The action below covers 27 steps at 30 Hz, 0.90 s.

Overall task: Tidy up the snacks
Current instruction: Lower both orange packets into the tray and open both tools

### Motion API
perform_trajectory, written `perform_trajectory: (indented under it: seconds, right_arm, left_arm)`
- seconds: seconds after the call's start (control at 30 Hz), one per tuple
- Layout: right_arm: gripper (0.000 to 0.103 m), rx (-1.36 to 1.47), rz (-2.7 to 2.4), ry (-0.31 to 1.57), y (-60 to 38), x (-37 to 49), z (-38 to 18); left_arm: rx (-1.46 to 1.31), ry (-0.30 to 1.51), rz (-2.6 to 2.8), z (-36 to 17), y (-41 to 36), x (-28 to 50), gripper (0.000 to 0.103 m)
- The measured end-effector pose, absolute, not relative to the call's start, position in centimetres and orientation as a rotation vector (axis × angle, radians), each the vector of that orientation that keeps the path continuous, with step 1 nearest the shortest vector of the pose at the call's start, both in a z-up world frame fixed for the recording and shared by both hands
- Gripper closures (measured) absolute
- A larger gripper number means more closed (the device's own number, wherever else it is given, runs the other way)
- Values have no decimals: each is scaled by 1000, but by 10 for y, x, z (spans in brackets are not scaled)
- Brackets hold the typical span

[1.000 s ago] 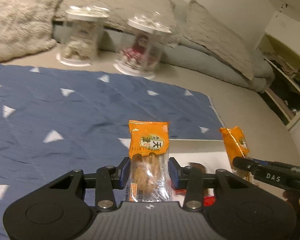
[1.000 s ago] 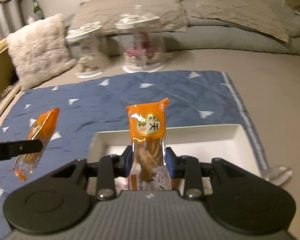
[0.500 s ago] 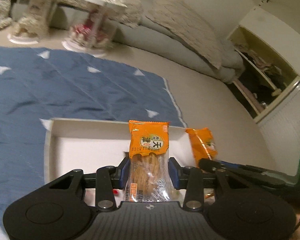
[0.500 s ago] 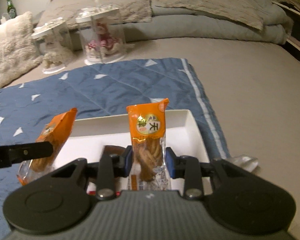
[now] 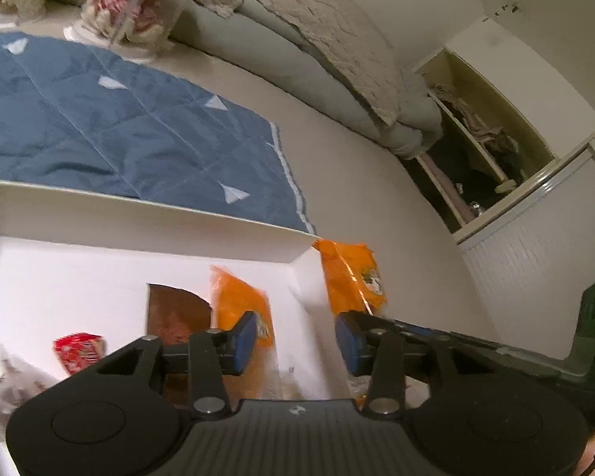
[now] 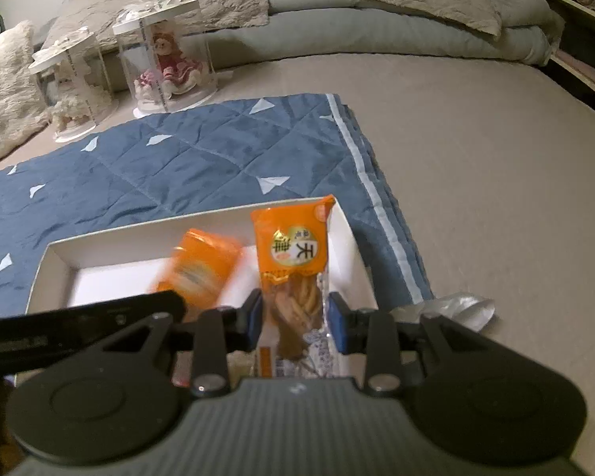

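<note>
- The left claw (image 5: pixel 293 337), jaws just opened, is released; its orange packet (image 5: pixel 240 301) drops blurred into the white box (image 5: pixel 139 218).
- The right claw (image 6: pixel 295 323) grasps an upright twist-snack packet (image 6: pixel 293 261) above the box's right end (image 6: pixel 347 234), long axis pointing away.

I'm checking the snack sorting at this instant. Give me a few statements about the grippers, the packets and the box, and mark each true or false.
1. The right gripper clamps an upright orange snack packet. True.
2. The left gripper grips a packet firmly. False: its jaws have just been opening; a blurred orange packet drops free into the white box.
3. The white box rests on a blue quilt. True.
4. The box holds only orange packets. False: a red packet and a brown packet lie inside.
</note>
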State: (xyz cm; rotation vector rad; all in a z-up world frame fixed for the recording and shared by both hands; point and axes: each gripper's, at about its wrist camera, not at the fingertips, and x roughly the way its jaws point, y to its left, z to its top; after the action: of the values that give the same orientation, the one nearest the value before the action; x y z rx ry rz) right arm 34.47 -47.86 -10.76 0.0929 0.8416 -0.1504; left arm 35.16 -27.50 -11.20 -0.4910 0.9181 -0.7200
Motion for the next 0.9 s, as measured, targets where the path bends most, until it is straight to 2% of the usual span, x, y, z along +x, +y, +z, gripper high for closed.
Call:
perform_trajectory:
  seconds: [0.07,0.13,0.63,0.9]
  right_arm:
    - [61,92,-151,845,-480,347,-110]
    - [52,94,-182,844,-482,349,-114]
    - [53,91,-210,894,-488,339,-119]
    - [53,120,-204,872,-488,320,-104]
  left_arm:
    - [-482,932,-689,-116,-274,352,25]
    - [-446,943,-684,-119,-273,353,24]
    - [-246,980,-586,-111,-263,345,23]
    - [-193,984,-543,-92,-259,332,19]
